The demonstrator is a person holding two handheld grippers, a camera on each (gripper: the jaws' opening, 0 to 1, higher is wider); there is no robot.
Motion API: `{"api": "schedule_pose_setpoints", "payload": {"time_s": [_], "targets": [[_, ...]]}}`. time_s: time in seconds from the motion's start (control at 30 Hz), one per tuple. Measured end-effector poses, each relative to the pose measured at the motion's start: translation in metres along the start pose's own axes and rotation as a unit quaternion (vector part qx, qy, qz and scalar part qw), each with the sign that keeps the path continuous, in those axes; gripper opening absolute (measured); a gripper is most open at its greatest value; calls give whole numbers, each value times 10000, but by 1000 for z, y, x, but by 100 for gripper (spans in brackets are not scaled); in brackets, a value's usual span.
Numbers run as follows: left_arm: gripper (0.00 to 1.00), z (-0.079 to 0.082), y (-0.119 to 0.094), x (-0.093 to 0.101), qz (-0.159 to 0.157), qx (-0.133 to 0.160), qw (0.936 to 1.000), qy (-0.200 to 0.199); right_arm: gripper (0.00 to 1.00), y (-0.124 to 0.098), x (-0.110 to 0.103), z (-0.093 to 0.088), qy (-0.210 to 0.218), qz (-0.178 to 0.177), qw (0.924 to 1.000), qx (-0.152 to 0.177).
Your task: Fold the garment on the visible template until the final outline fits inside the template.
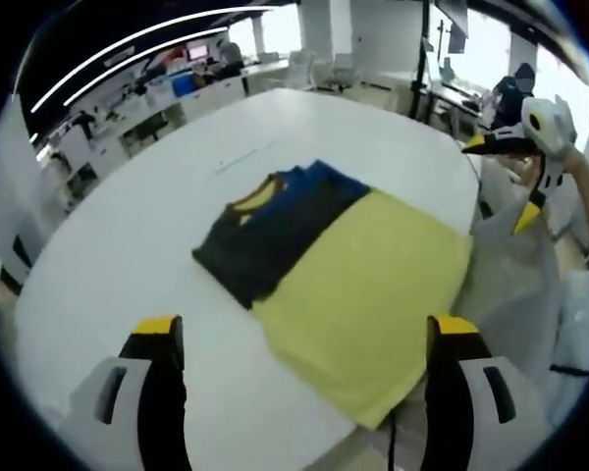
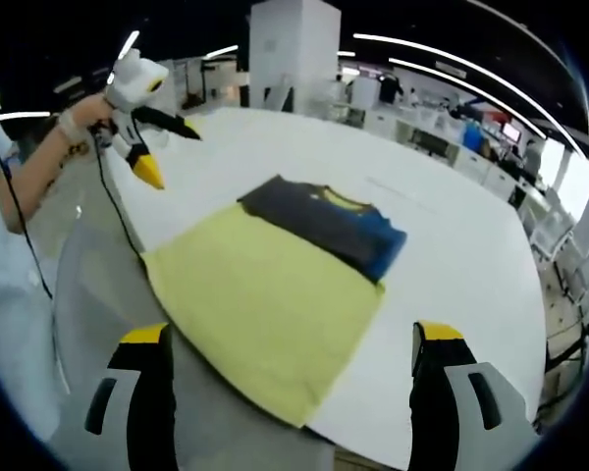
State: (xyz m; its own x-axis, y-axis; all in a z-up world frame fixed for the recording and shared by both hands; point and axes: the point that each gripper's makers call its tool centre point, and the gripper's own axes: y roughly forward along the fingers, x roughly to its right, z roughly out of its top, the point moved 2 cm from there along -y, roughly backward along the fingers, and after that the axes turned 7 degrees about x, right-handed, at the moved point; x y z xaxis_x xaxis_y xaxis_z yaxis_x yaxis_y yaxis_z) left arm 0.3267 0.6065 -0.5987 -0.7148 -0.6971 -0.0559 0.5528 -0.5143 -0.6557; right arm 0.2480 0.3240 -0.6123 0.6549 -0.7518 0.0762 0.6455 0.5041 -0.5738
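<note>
Garment (image 1: pixel 275 235): I am looking at a folded shirt, dark grey and blue with a yellow neckline, lying flat and compact on the table.
Handling: I am judging it light, soft and limp, likely to sag and drag once lifted; I would be pinching a doubled edge or a corner rather than the middle, where layers could slip apart.
Look: its folds are sitting fairly square, the blue panel on one end, the grey on the other, the collar facing up.
Template (image 1: pixel 373 294): the yellow sheet is lying just beside the garment; the garment is overlapping the template's far edge and is reaching out past it onto bare table, so I am judging the outline not yet inside it.
Table (image 1: pixel 128 245): the white oval top is carrying the template at its near edge, with one template corner hanging slightly over the rim.
Left gripper (image 1: pixel 309 339): its jaws are standing wide apart with nothing between them, hovering above the template's near corner.
Right gripper (image 2: pixel 290 348): its jaws are also spread wide and carrying nothing, held above the template's near edge; from the left gripper view it is raised off to the template's side.
Surroundings: office desks (image 1: pixel 177 93) are standing well beyond the template.
</note>
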Motion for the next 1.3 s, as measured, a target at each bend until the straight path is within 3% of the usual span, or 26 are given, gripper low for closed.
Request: {"api": "schedule_pose_setpoints", "payload": {"time_s": [0.63, 0.83, 1.3], "targets": [[100, -30, -17, 2, 231, -130, 9988, -407, 100, 1, 5, -18, 146, -4, 9997, -207], [100, -43, -16, 8, 256, -128, 9970, -724, 100, 2, 3, -28, 245, 21, 9993, -290], [99, -83, -8, 36, -93, -510, 9911, -1230, 100, 3, 3, -44, 417, 35, 9981, -451]]}}
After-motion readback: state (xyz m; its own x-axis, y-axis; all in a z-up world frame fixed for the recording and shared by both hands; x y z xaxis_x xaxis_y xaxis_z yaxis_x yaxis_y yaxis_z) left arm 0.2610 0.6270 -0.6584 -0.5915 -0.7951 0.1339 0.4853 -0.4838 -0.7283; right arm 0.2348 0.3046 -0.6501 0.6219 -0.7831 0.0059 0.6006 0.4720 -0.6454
